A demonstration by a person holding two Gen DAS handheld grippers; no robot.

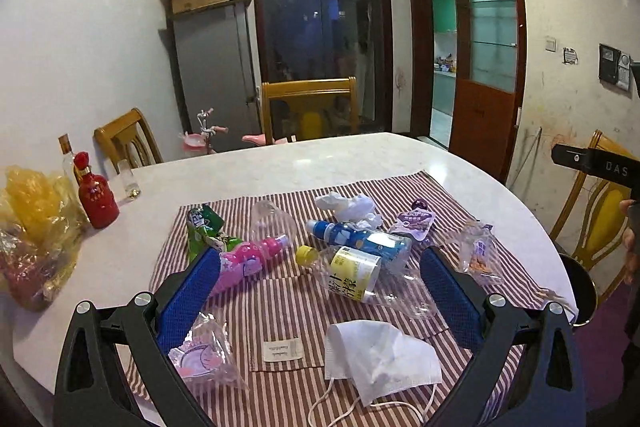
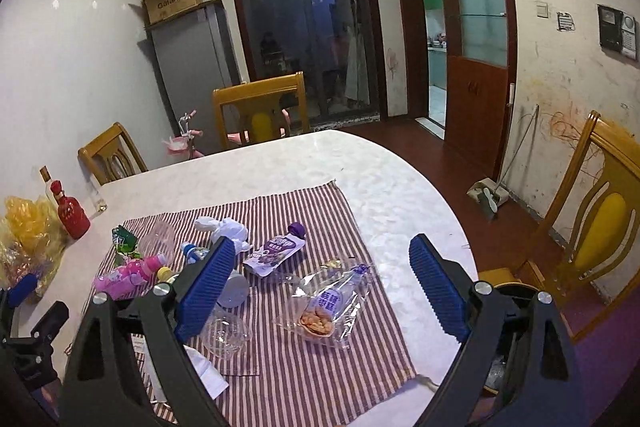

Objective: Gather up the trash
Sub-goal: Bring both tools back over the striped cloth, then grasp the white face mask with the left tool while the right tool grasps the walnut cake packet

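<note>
A round white bench (image 1: 340, 155) carries a striped cloth (image 2: 304, 367) strewn with trash; both grippers, left (image 1: 320, 291) and right (image 2: 320, 287), hover empty with jaws wide; nothing seems collected yet; next, I'd guess, close on the snack bag (image 2: 324, 303) between the right fingers.

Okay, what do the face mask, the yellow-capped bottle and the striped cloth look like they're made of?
Face mask: soft white non-woven fabric, matte and creased, with thin cord ear loops.
Yellow-capped bottle: thin clear plastic, glossy and see-through, crumpled, with a paper or film label.
Striped cloth: woven textile, matte, with a stitched hem and sewn-on tag; probably cotton.
</note>
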